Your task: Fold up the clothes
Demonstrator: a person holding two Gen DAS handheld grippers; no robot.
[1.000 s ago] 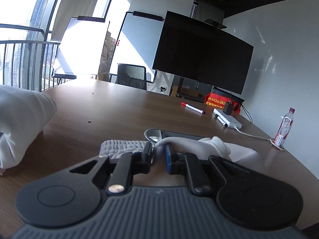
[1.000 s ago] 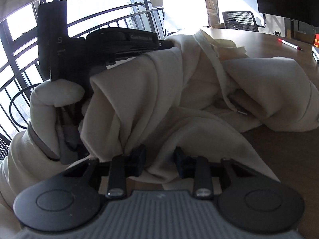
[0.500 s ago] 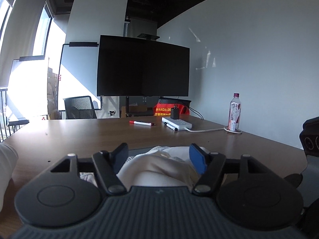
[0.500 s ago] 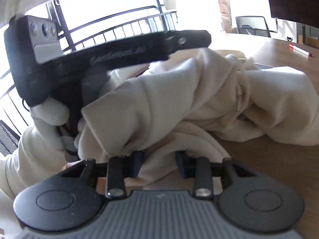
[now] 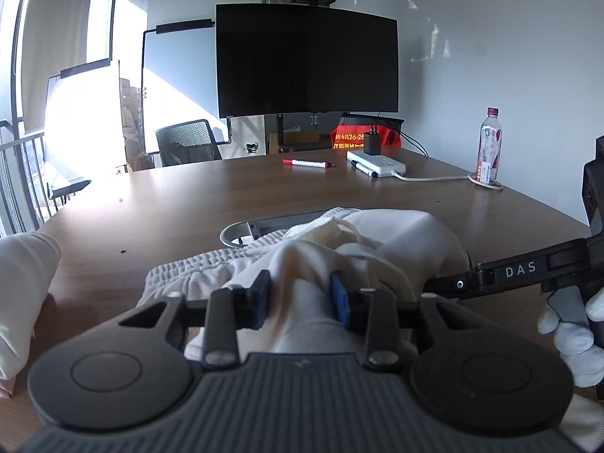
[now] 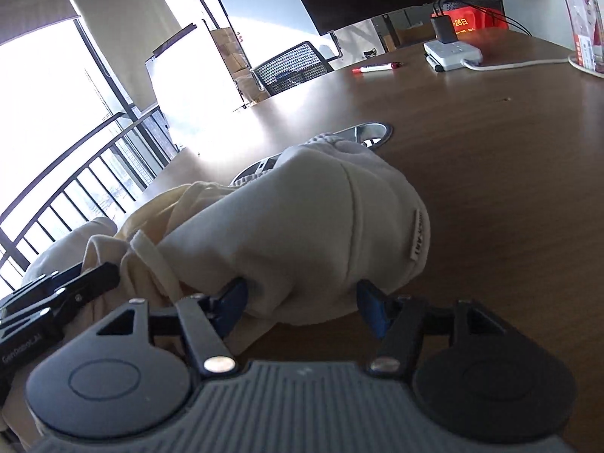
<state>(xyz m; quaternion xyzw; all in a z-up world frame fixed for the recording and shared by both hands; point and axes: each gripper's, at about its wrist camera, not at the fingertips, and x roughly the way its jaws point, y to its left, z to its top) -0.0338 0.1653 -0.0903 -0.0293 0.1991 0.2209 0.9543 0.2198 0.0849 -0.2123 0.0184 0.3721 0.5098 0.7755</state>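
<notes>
Right claw (image 5: 445,287) arm reads "DAS" beside cream garment (image 5: 377,241).

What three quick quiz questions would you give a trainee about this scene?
1. True or false: the water bottle lies on its side.
2. What sits bunched between the fingers of the left tool? A) the cream garment B) a red marker C) a power strip
3. Short answer: which tool's jaws stand wider apart?

Key
1. False: it stands upright on the table.
2. A.
3. The right tool: its jaws are spread around a fold of the garment, not pinching it.
</notes>
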